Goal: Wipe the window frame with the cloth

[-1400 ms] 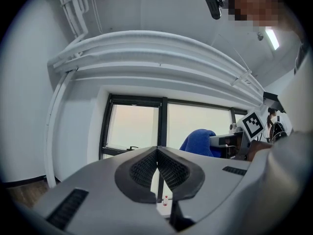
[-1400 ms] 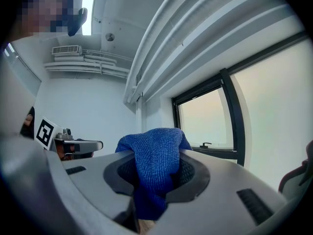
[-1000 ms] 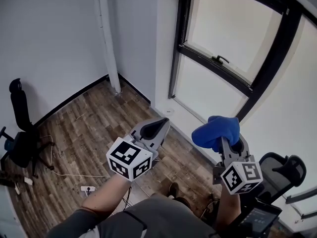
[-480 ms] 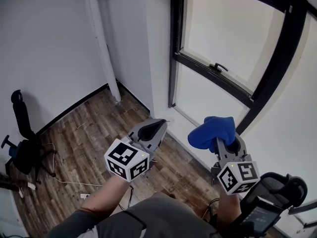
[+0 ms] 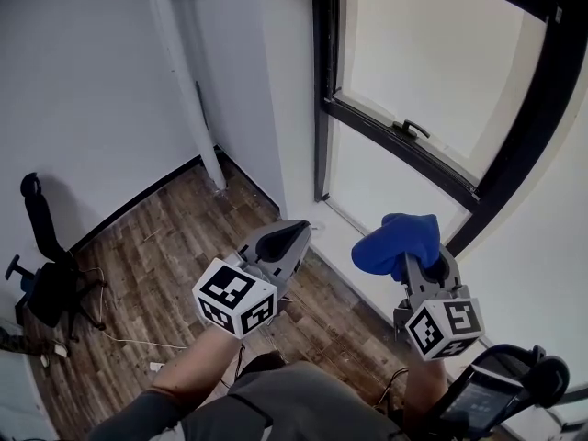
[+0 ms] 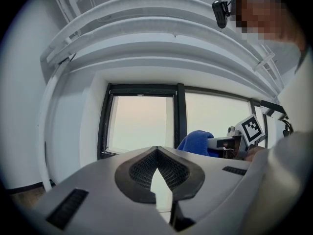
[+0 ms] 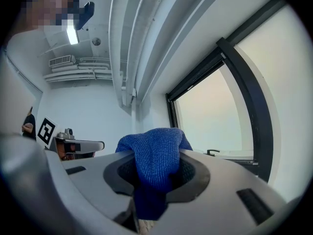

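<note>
Black metal window frame [image 5: 401, 148] looms nearer than 1 s ago, so approach only, no wiping yet: right gripper [image 5: 424, 266] clenched on bunched blue knitted cloth [image 5: 397, 243], short of frame's lower-left corner; left gripper [image 5: 292, 238] closed, empty.

Open air lies between the left gripper [image 5: 299, 232], the right gripper [image 5: 423, 260] and the black window frame [image 5: 323, 90] farther off. A small handle [image 5: 409, 129] juts from the frame's crossbar. The cloth [image 5: 397, 240] bulges left, narrowing the gap between the grippers. A white pipe [image 5: 179, 72] lines the left wall. A black chair [image 5: 519, 375] crowds the near right, and another chair [image 5: 41, 246] stands far left.
</note>
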### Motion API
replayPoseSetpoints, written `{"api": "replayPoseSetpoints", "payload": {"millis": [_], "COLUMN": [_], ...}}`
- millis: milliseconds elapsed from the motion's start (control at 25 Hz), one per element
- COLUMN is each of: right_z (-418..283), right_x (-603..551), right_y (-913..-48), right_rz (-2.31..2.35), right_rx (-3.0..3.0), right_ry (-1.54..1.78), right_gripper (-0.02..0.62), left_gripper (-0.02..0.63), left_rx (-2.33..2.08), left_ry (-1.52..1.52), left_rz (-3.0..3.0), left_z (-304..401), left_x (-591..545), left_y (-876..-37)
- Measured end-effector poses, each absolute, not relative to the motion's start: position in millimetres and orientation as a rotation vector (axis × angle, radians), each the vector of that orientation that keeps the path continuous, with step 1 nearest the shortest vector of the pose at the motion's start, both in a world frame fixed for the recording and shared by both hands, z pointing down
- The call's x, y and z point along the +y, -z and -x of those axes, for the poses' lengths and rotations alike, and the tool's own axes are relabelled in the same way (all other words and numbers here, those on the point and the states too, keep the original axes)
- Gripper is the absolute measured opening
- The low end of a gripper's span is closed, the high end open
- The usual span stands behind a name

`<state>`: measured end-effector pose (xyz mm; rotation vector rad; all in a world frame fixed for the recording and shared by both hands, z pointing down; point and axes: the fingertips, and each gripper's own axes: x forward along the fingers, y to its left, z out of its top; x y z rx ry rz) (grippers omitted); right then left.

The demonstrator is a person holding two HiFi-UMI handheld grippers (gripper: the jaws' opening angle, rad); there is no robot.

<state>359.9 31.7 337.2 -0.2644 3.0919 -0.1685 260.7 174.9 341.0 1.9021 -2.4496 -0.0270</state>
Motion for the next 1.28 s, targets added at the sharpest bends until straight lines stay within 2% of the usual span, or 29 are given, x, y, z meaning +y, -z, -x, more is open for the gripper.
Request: {"api": "replayPoseSetpoints", "payload": {"millis": [880,1280], "right_z": [-157,-99], "right_x": [23,19], "right_y": [-343,-345], "right_rz": [0.384,0.45], "right_rx": [3.115,3.13], "right_ry": [0.115,0.111], "right_gripper": [0.123,0.123], "left_gripper": [0.009,0.009], "left_rx": [-2.376,-2.335], "left_ry": [0.1,0.106], "left_rz": [-1.991,-2.043], "left_z": [-53,8], "left_x": [155,144], "left_y": [-354,-355]}}
